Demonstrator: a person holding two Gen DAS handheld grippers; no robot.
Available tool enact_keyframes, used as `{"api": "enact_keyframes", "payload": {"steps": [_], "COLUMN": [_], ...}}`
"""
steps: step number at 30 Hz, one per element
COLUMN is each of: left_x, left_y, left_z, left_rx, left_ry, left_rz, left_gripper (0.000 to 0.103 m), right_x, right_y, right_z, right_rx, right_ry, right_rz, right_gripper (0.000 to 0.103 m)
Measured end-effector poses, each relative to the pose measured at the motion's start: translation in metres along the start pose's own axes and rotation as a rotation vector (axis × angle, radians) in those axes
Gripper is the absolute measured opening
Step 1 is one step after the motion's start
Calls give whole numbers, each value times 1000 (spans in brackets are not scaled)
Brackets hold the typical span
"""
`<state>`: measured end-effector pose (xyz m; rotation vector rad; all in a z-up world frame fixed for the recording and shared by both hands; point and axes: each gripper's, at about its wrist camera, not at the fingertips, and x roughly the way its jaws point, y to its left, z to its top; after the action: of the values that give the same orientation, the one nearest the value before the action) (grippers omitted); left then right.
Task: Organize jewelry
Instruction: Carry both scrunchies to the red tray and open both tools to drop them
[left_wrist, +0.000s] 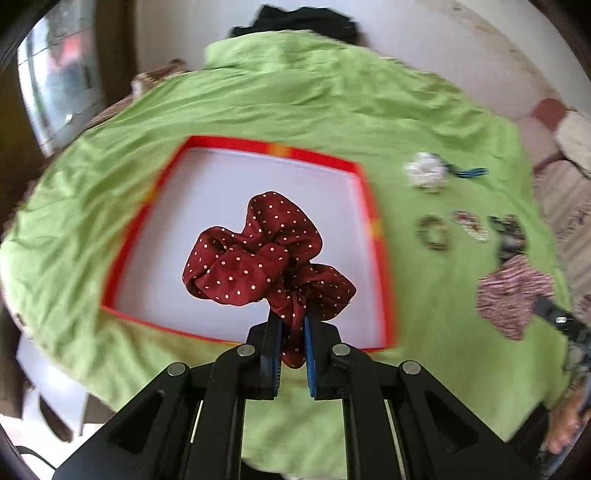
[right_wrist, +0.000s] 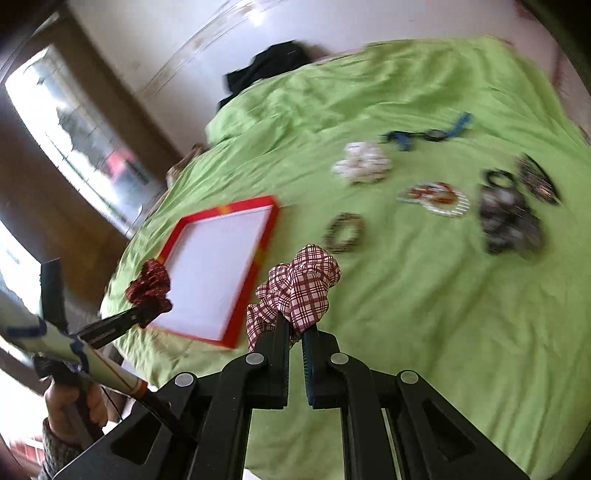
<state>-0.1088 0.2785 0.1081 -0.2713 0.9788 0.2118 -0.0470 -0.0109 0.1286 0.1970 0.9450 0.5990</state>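
My left gripper (left_wrist: 293, 325) is shut on a dark red polka-dot scrunchie (left_wrist: 258, 254) and holds it above the near part of a red-rimmed tray (left_wrist: 373, 206) with a white floor. The right wrist view shows that scrunchie (right_wrist: 149, 284) at the tray's (right_wrist: 267, 236) near left corner. My right gripper (right_wrist: 295, 330) is shut on a maroon-and-white plaid scrunchie (right_wrist: 301, 286), held above the green cloth just right of the tray. The plaid scrunchie (left_wrist: 509, 295) also shows at the right of the left wrist view.
A green cloth (right_wrist: 406, 314) covers the surface. On it lie a white scrunchie (right_wrist: 364, 162), a blue hair tie (right_wrist: 424, 134), a brown hair ring (right_wrist: 345, 232), a red-and-white piece (right_wrist: 434, 197) and dark scrunchies (right_wrist: 509, 218). A black garment (right_wrist: 266, 66) lies at the far edge.
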Motion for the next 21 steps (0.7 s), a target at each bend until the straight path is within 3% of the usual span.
{"api": "enact_keyframes", "payload": {"steps": [5, 12, 19, 21], "left_x": [19, 41, 44, 42], "left_y": [62, 96, 102, 101], "left_z": [5, 8, 5, 4], "left_rx": [-88, -127, -135, -142], "left_ry": [34, 76, 71, 66], "left_rz": [64, 107, 102, 96], "left_gripper": [10, 10, 13, 19], "right_x": [49, 115, 148, 149], "right_y": [54, 99, 97, 94], "right_z": [6, 1, -17, -19], "right_rx": [-94, -144, -157, -157], "right_ry": [68, 151, 236, 243], "right_rz": [44, 65, 32, 21], "right_gripper": [7, 7, 7, 8]}}
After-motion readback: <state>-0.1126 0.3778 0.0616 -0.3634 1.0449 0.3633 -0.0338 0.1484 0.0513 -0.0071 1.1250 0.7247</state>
